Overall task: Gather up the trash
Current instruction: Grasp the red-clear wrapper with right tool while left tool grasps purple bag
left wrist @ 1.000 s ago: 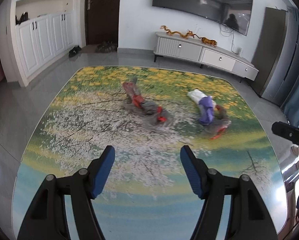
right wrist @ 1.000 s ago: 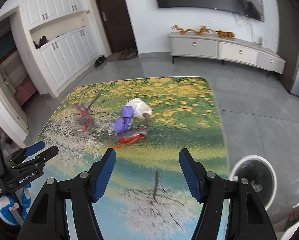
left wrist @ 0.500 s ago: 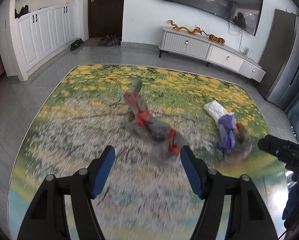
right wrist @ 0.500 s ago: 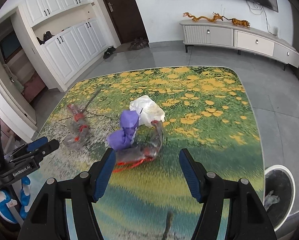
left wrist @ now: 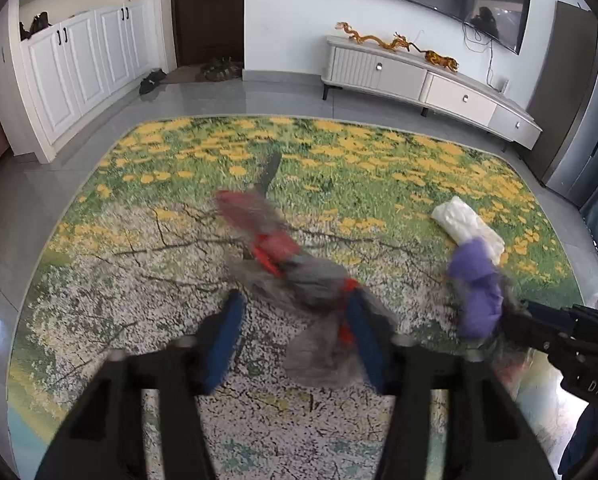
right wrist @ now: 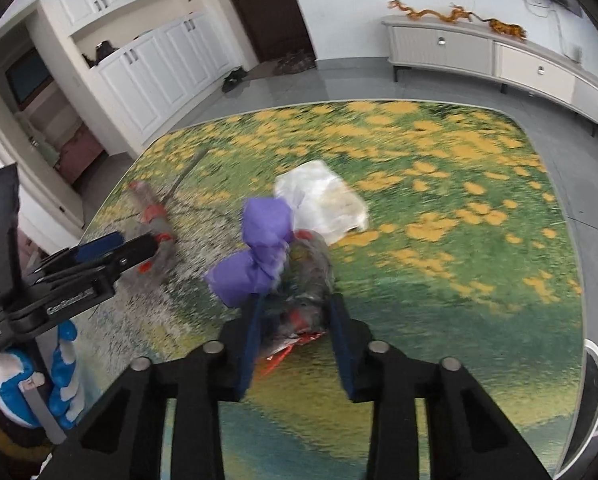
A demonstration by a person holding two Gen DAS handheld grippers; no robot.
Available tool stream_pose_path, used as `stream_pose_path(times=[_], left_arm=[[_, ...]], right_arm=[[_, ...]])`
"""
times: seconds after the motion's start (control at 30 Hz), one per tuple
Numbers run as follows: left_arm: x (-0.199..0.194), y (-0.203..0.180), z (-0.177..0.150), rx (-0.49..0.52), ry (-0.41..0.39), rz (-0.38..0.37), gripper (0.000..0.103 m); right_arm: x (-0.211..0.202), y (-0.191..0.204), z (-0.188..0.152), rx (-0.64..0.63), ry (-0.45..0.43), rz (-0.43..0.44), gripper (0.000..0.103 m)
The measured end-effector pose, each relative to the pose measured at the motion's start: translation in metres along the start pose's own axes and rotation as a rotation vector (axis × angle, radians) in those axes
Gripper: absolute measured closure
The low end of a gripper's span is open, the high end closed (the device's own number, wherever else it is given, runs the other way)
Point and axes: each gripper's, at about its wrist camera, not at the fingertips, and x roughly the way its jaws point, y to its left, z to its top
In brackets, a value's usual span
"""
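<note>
On the desk lie 2 trash piles: a wrapper heap left, a bag bundle right; the left claw straddles the heap, the right claw the bundle; a cabinet stands behind.

bright daylight, motion-blurred foreground (fisheye bends the edges).

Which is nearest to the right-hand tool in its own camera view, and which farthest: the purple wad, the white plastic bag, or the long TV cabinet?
1. Purple wad: just ahead of the right tool, slightly left.
2. White plastic bag: right behind the wad, farther up the table.
3. TV cabinet: against the far wall, upper right.
</note>
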Motion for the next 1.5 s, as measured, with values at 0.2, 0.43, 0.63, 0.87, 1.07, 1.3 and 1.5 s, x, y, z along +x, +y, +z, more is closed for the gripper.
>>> stream_pose_path(times=[0.2, 0.43, 0.63, 0.87, 1.07, 1.3, 1.5], left_arm=[[-0.008, 0.01, -0.006, -0.019, -0.007, -0.045, 0.098], [-0.044, 0.026, -0.019, -0.033, -0.043, -0.09, 0.101], [-0.091, 0.028, -0.032, -0.013, -0.101, -0.106, 0.101], [-0.098, 0.028, -0.026, -0.07, -0.088, -0.157, 0.099], [-0.074, -0.021, -0.005, 0.019, -0.05, -0.239, 0.084], [-0.024, -0.072, 0.01, 0.086, -0.002, -0.21, 0.045], [0.011, -0.081, 0.008, 0.081, 0.07, -0.142, 0.065]], right_arm=[[-0.007, 0.011, -0.007, -0.015, -0.003, 0.029, 0.082], [-0.026, 0.021, -0.016, -0.016, -0.03, 0.039, 0.082], [-0.062, 0.026, -0.028, -0.019, -0.084, 0.041, 0.082], [-0.1, 0.024, -0.044, -0.017, -0.141, 0.031, 0.082], [-0.115, 0.001, -0.051, 0.036, -0.173, 0.013, 0.082], [-0.127, -0.034, -0.062, 0.104, -0.188, -0.017, 0.082], [-0.142, -0.06, -0.073, 0.153, -0.217, -0.031, 0.082]])
